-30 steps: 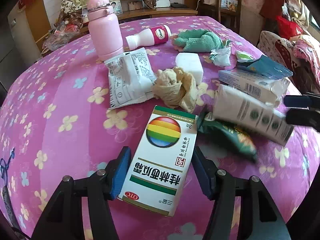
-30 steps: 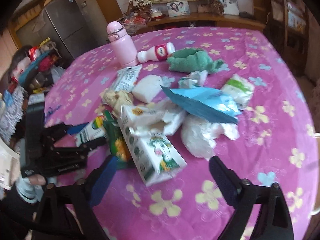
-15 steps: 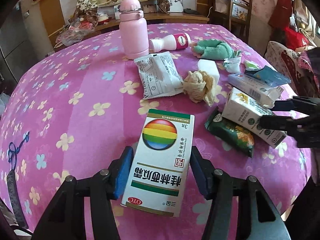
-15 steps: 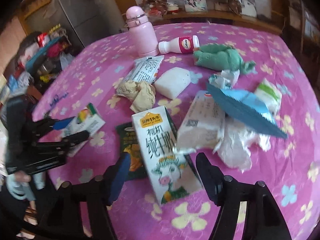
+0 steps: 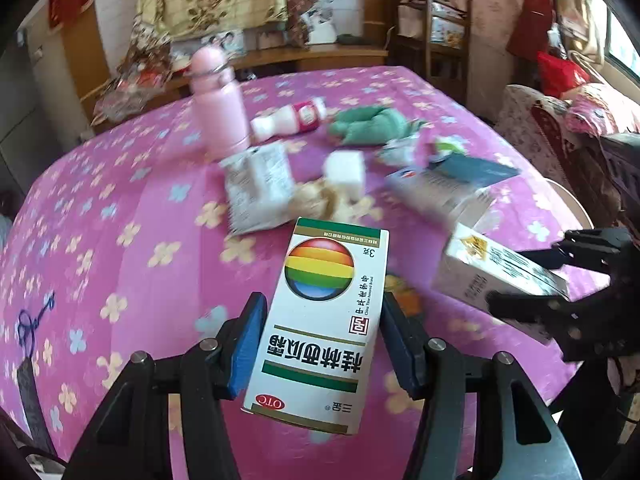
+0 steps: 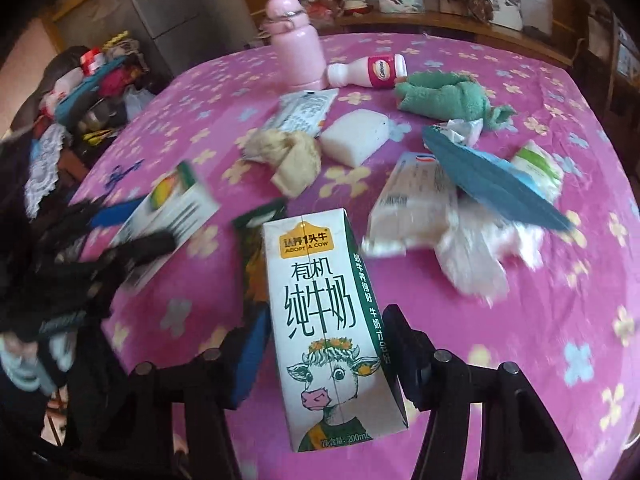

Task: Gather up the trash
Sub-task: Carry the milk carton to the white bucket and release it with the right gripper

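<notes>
My left gripper point(image 5: 320, 344) is shut on a white medicine box point(image 5: 320, 320) with a rainbow ball, held above the pink flowered tablecloth point(image 5: 120, 240). My right gripper point(image 6: 324, 356) is shut on a white and green milk carton point(image 6: 324, 320) with a cow on it, lifted over the table. The carton and right gripper also show at the right of the left wrist view point(image 5: 500, 276). The medicine box shows blurred at the left of the right wrist view point(image 6: 168, 208). A green snack packet point(image 6: 256, 248) lies under the carton.
On the tablecloth point(image 6: 560, 320) lie a pink bottle point(image 6: 298, 44), a small yoghurt bottle point(image 6: 368, 70), a green cloth point(image 6: 444, 96), a white sponge point(image 6: 356, 136), crumpled paper point(image 6: 288, 156), a printed wrapper point(image 6: 304, 112), a blue packet point(image 6: 492, 180) and white tissue point(image 6: 472, 256). Cluttered furniture stands around.
Both grippers have lifted and drawn back from the pile. The right gripper closed on the milk carton and raised it. The left gripper still holds the medicine box.
</notes>
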Demonstrator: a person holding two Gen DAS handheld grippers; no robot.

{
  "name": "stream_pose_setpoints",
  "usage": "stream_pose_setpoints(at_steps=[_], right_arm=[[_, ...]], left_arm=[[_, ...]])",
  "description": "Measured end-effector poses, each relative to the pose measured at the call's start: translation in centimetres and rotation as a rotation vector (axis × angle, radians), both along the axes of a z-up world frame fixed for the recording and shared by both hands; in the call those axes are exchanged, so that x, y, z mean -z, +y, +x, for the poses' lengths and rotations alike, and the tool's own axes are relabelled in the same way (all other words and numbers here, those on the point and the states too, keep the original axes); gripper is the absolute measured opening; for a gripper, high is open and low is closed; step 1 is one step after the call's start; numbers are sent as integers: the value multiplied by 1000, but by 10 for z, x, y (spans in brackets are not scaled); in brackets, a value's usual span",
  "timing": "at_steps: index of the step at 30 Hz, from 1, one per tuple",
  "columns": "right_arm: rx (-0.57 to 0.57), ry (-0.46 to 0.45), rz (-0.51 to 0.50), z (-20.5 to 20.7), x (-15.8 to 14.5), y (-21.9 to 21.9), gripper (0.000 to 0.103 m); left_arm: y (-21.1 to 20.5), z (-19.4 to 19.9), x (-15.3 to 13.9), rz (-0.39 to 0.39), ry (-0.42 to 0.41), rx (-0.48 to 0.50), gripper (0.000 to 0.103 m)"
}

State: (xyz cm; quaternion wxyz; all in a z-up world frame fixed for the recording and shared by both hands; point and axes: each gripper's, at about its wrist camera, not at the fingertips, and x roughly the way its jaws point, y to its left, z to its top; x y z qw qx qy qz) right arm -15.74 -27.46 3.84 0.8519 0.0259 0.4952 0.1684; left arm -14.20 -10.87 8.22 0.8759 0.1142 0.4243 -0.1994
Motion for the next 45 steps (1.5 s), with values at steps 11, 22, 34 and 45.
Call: stream_pose_setpoints(at_steps=[11, 22, 34, 45], right_arm=[[200, -36, -9, -65, -25, -115, 61], [555, -33, -49, -103, -29, -272, 61], [814, 55, -85, -89, 33, -408, 47], [917, 26, -42, -125, 44, -427, 66]], left_arm=[[-111, -18, -25, -26, -18, 161, 59], [-259, -35, -23, -54, 45, 366, 59], [-395, -15, 17, -54, 161, 446, 59], [-438, -4, 45, -204, 330, 457, 73]])
